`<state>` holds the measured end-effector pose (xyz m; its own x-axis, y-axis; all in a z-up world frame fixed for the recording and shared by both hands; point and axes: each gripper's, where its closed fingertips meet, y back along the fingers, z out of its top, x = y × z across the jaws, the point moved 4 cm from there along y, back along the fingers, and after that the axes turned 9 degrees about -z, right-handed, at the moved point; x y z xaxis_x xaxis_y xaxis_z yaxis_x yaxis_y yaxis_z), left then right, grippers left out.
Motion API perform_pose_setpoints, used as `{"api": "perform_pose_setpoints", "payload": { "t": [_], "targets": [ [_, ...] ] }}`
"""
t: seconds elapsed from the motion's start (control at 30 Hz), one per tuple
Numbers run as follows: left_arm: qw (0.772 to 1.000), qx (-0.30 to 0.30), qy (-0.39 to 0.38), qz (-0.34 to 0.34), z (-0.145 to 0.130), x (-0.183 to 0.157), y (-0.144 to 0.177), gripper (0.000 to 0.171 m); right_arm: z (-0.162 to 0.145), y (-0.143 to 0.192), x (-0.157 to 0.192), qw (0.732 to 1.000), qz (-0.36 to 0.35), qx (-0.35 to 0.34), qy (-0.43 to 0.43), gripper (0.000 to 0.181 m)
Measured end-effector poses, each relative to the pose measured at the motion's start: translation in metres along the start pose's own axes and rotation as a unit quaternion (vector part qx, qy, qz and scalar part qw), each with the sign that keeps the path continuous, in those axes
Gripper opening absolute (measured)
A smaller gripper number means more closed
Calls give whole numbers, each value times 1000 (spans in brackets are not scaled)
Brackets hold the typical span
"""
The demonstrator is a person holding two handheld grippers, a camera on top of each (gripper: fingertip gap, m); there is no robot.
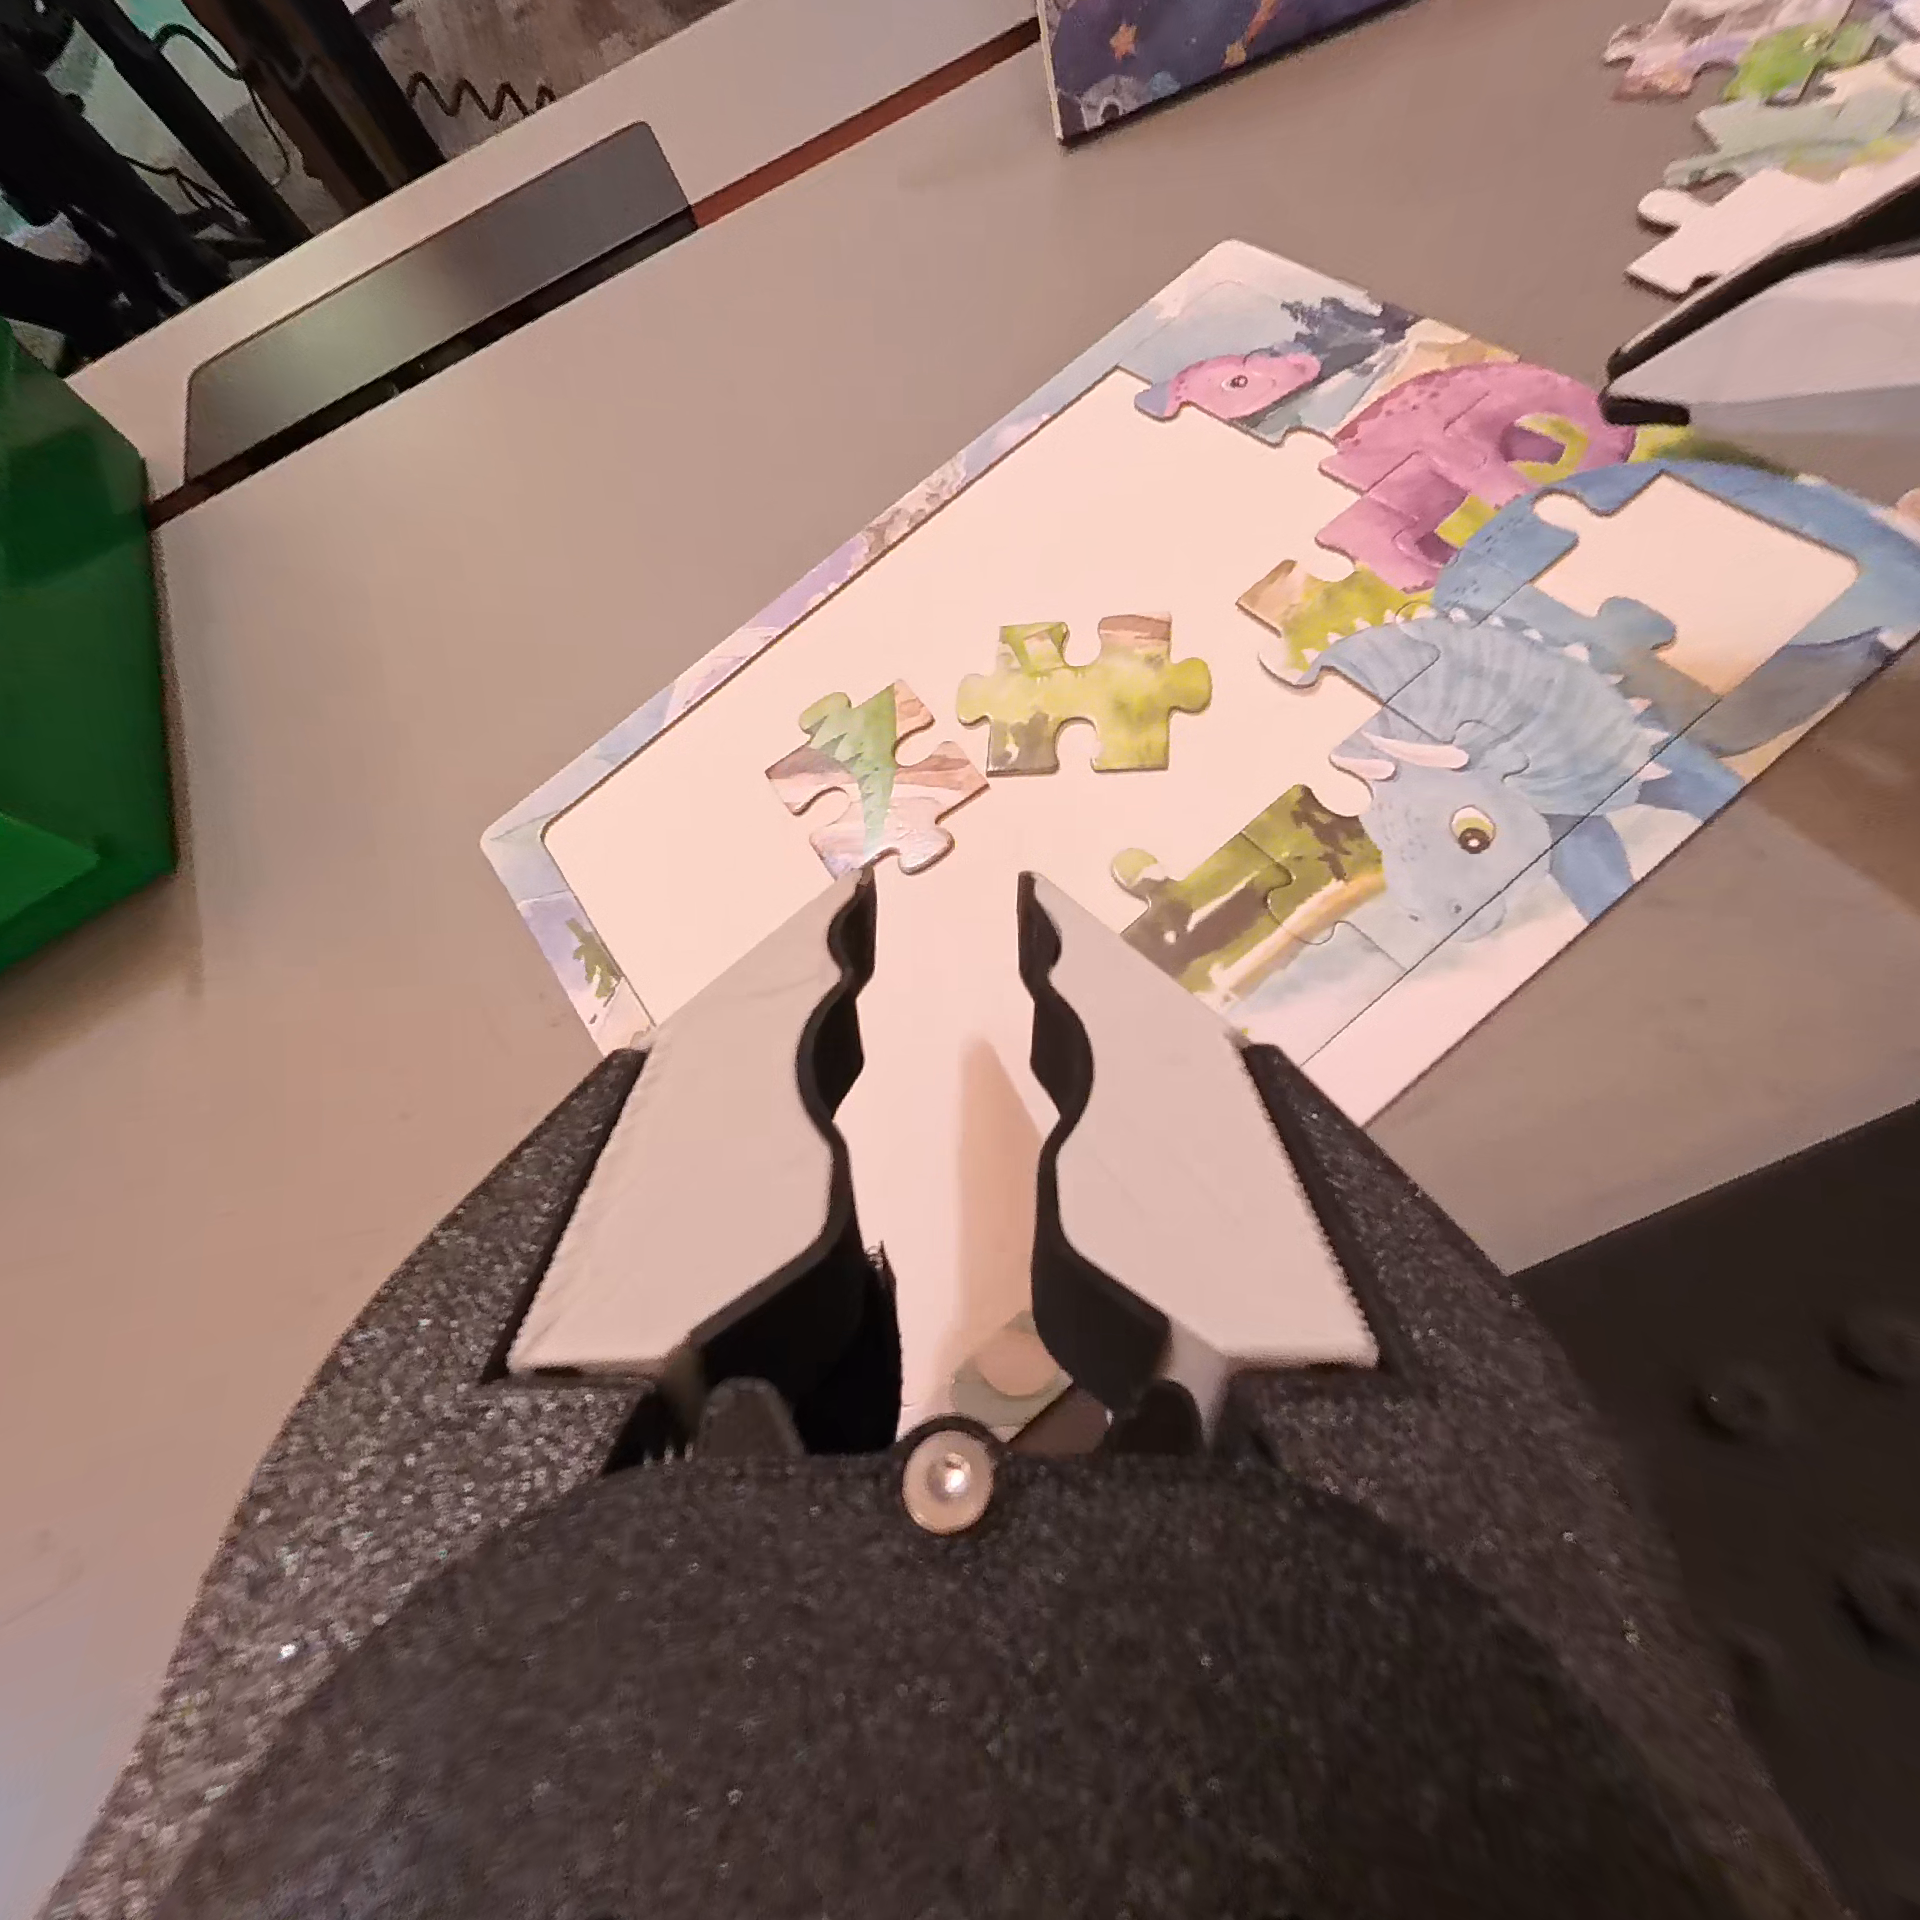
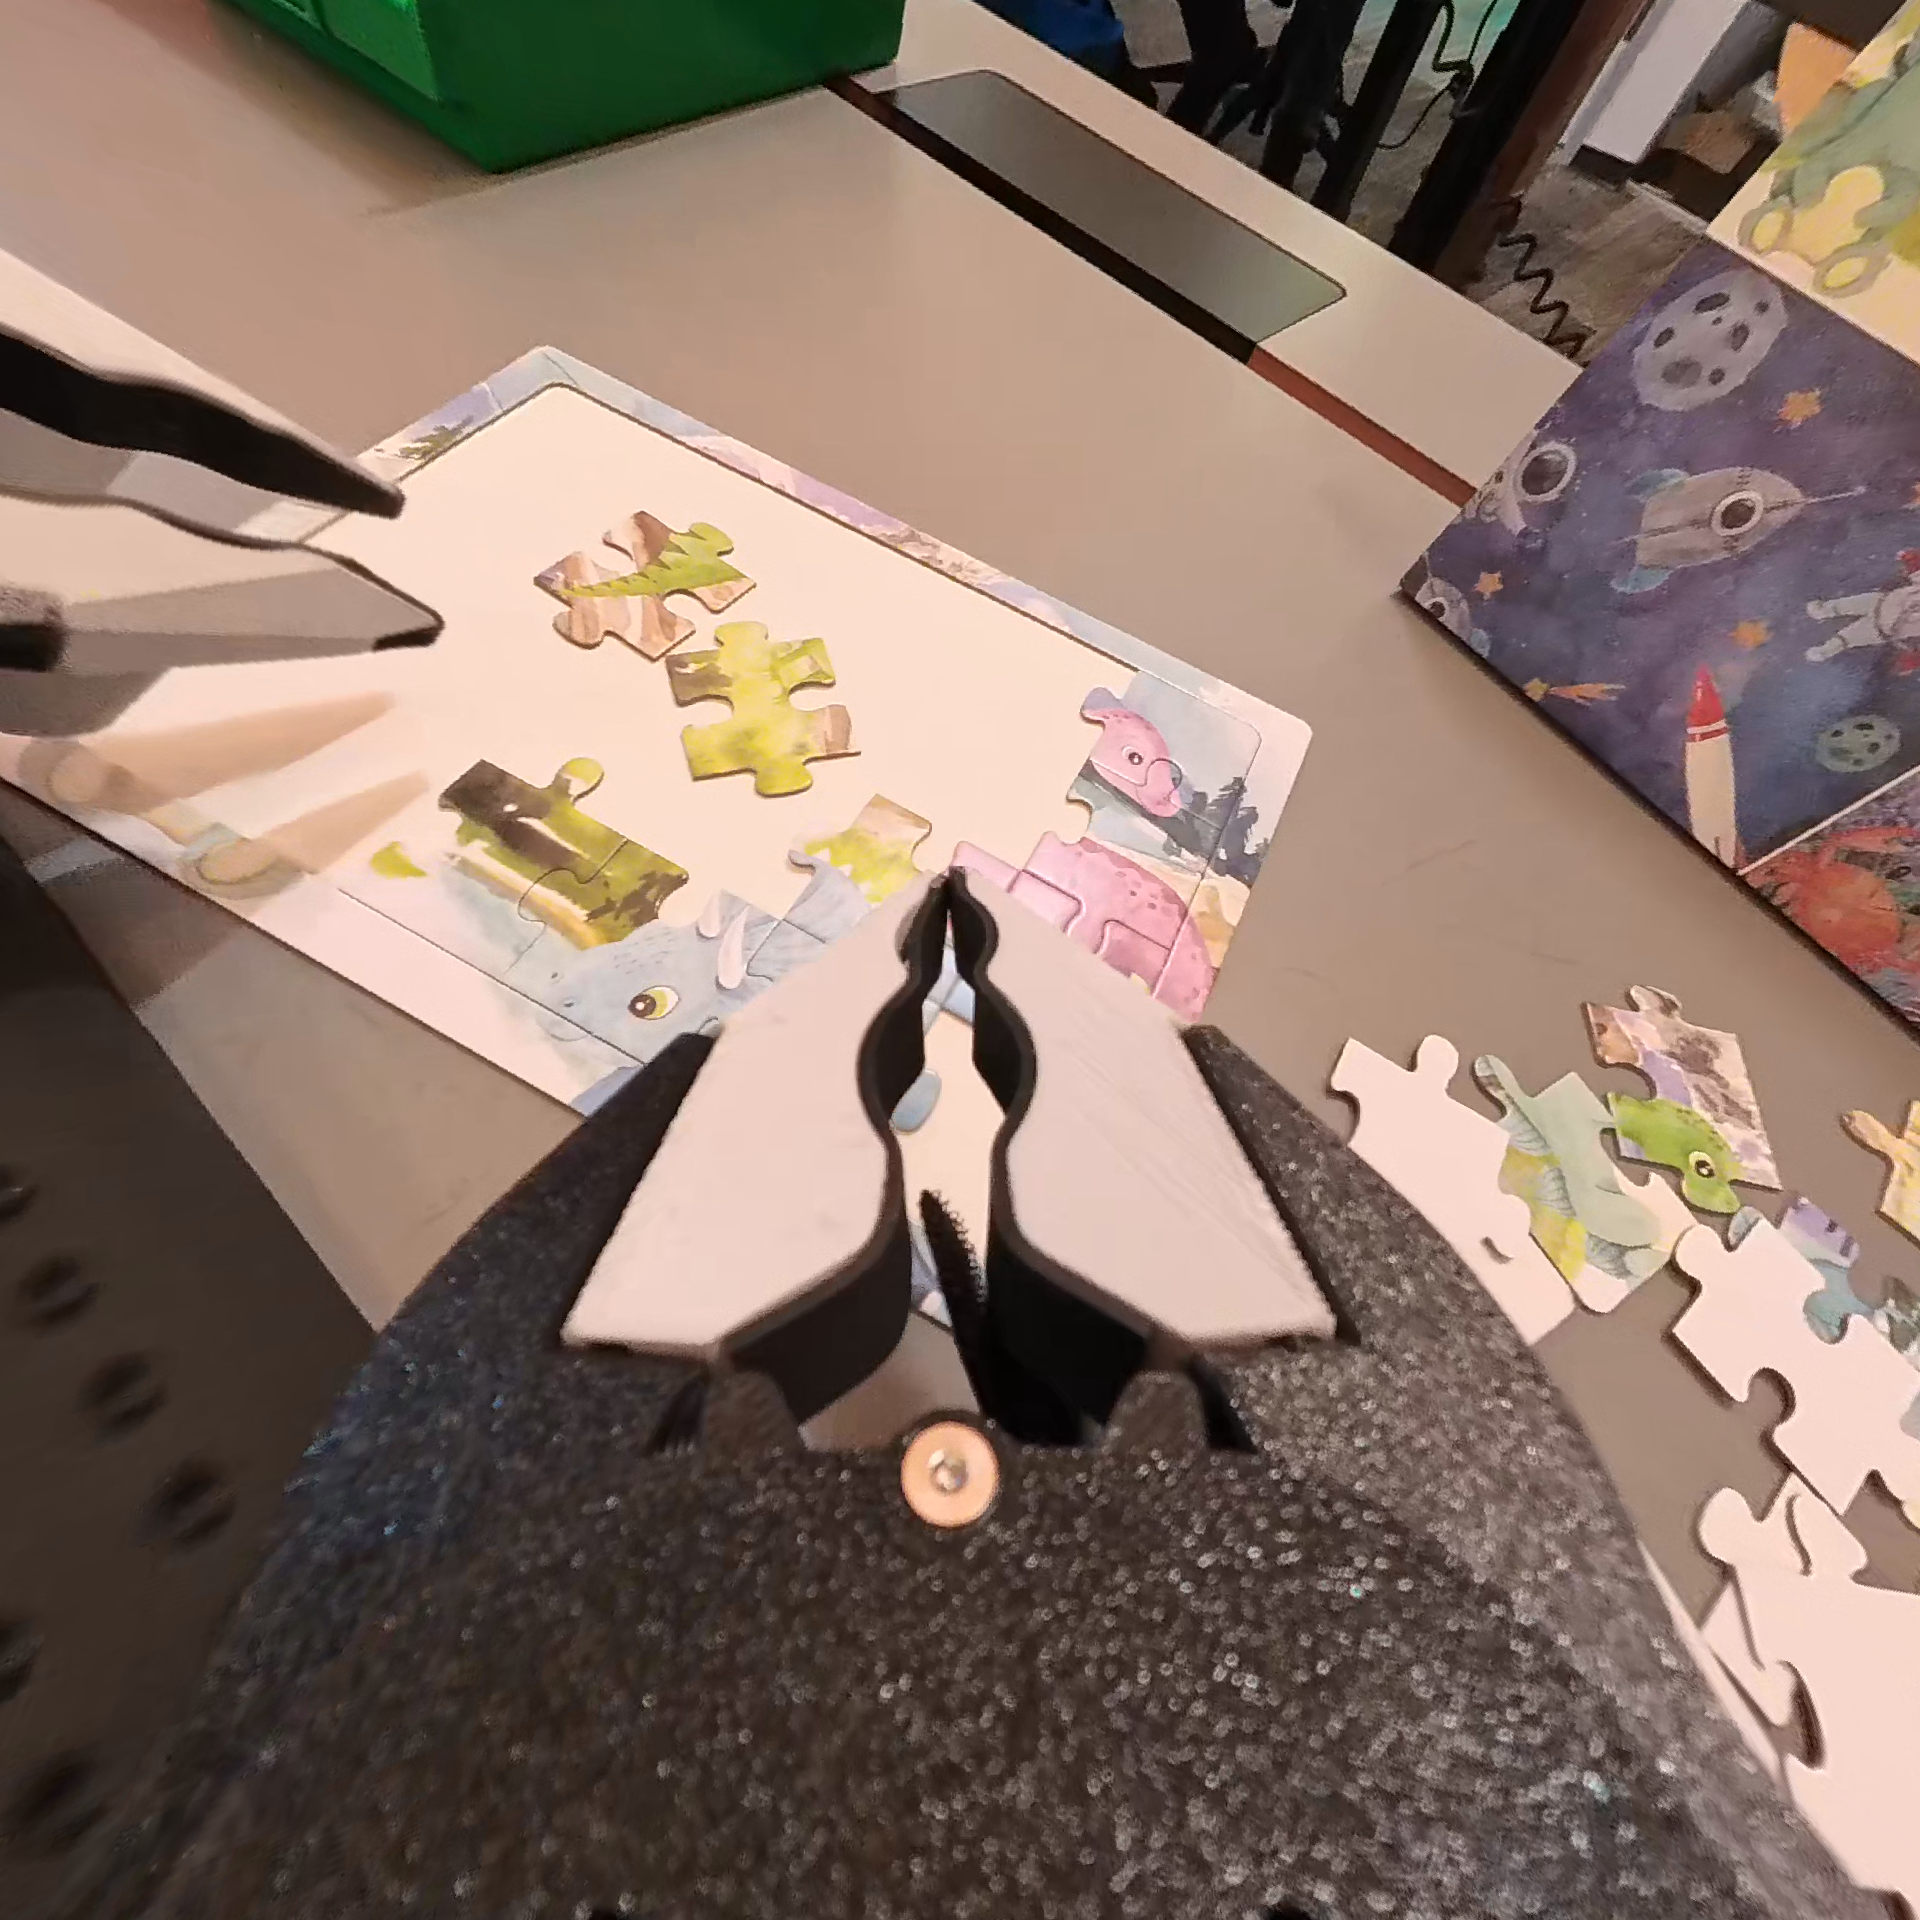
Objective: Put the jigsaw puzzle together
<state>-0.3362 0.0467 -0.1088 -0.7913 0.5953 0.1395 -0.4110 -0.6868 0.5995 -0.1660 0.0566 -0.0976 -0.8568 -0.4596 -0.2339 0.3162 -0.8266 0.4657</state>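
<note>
In the left wrist view, the left hand-held gripper (image 1: 945, 883) hangs released above the tray (image 1: 717, 665), just beside a loose piece (image 1: 878, 774): thin, light card, best pinched by an edge

In the right wrist view, the right hand-held gripper (image 2: 951, 883) is clenched, seemingly empty, over the tray's joined pieces (image 2: 1122, 904)

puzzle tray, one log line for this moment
left gripper: open, empty | right gripper: shut, empty | puzzle tray: part filled | loose pieces: two

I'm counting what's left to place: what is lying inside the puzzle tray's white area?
Two loose pieces lie on the puzzle tray: a tree piece and a green piece. Joined dinosaur sections fill the far side. The left gripper covers part of the near edge.
</note>
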Motion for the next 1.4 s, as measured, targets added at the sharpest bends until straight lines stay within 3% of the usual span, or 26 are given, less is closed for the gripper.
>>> {"api": "perform_pose_setpoints", "payload": {
  "t": [0.33,0.97,1.4],
  "targets": [
    [1000,-14,13,4,2,4,3,27,-3,-4,7,1000,24,14,11,0],
    [999,-50,7,-16,8,0,11,27,2,2,12,999,31,-20,31,0],
    [999,-39,-1,-19,7,-2,6,27,2,0,16,998,50,-19,33,0]
  ]
}}
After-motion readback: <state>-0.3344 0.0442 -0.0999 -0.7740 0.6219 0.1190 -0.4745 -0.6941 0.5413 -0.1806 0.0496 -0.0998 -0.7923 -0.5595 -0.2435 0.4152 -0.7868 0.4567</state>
